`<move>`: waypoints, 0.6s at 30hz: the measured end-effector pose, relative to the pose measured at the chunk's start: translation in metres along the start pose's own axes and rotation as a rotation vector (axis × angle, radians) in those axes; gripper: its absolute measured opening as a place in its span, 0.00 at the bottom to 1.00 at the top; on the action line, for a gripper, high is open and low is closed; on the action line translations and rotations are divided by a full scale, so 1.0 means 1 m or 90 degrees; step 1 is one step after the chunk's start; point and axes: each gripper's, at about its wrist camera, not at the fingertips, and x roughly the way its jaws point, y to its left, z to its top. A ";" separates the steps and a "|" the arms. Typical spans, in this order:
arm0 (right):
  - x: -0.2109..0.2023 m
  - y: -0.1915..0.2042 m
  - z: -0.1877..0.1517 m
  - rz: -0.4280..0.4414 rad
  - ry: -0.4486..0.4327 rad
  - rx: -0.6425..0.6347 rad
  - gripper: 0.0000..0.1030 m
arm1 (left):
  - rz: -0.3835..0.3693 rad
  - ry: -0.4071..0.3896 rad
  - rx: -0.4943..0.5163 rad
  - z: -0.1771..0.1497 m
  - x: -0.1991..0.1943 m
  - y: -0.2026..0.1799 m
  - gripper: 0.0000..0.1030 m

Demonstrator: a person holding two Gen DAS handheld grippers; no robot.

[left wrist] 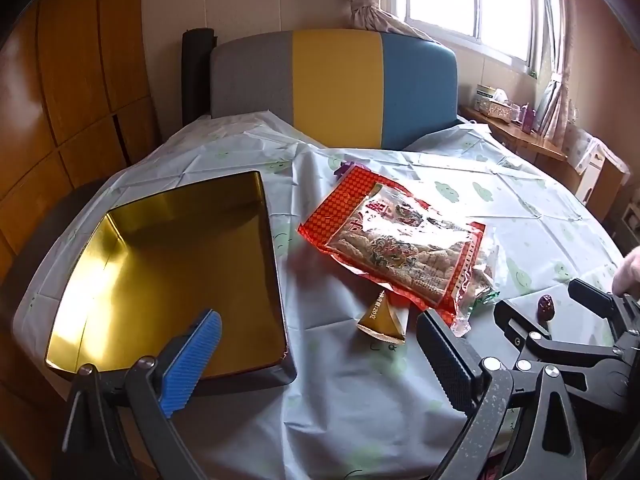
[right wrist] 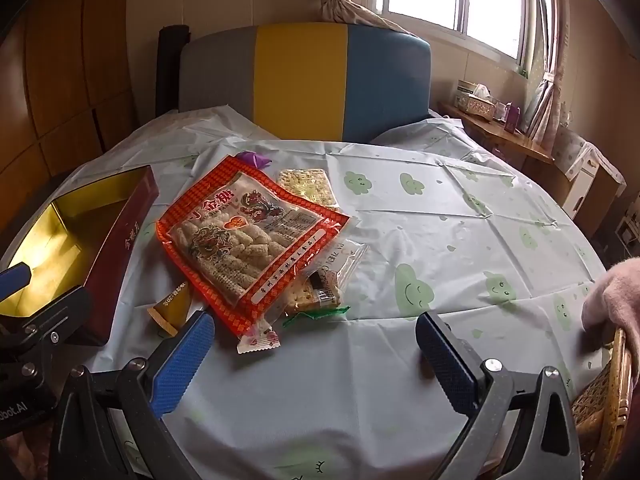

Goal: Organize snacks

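A large red snack bag [left wrist: 396, 248] [right wrist: 248, 240] lies mid-table on top of smaller packets. An open gold-lined tin [left wrist: 168, 272] [right wrist: 80, 248] with dark red sides stands to its left. A gold triangular packet [left wrist: 382, 320] [right wrist: 170, 308] rests at the bag's near corner. A cracker packet [right wrist: 324, 292] and a rice-cake packet [right wrist: 308, 186] poke out from under the bag, and a small pink candy [right wrist: 258, 338] lies nearest. My left gripper [left wrist: 320, 356] is open over the tin's near corner, holding nothing. My right gripper [right wrist: 316, 356] [left wrist: 536, 296] is open just short of the candy.
A dark red date [left wrist: 545, 306] lies on the white cloud-print tablecloth [right wrist: 420, 240] by the right gripper. A purple wrapper [right wrist: 252, 159] sits behind the bag. Beyond the table stands a grey, yellow and blue headboard [right wrist: 300, 80]. A pink sleeve [right wrist: 612, 300] and a wicker chair [right wrist: 604, 392] are at right.
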 end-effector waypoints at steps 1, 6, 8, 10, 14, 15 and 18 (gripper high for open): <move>0.004 0.001 0.001 0.001 0.001 0.001 0.99 | 0.001 0.001 -0.001 0.000 0.001 0.000 0.96; 0.005 0.002 0.000 0.004 0.001 -0.002 0.99 | 0.005 0.004 0.000 -0.001 0.002 0.000 0.96; 0.006 0.002 0.001 0.004 0.002 -0.004 0.99 | 0.007 0.004 0.001 -0.001 0.002 0.000 0.96; 0.007 0.002 0.001 0.005 0.003 -0.003 0.99 | 0.007 0.005 0.001 -0.001 0.003 0.000 0.96; 0.007 0.002 0.001 0.004 0.003 -0.004 0.99 | 0.014 0.005 -0.002 0.000 0.003 0.002 0.96; 0.007 0.002 0.001 0.005 0.003 -0.004 0.99 | 0.015 0.004 -0.003 0.000 0.003 0.002 0.96; 0.008 0.002 0.001 0.006 0.003 -0.004 0.99 | 0.018 0.004 -0.003 0.001 0.003 0.002 0.96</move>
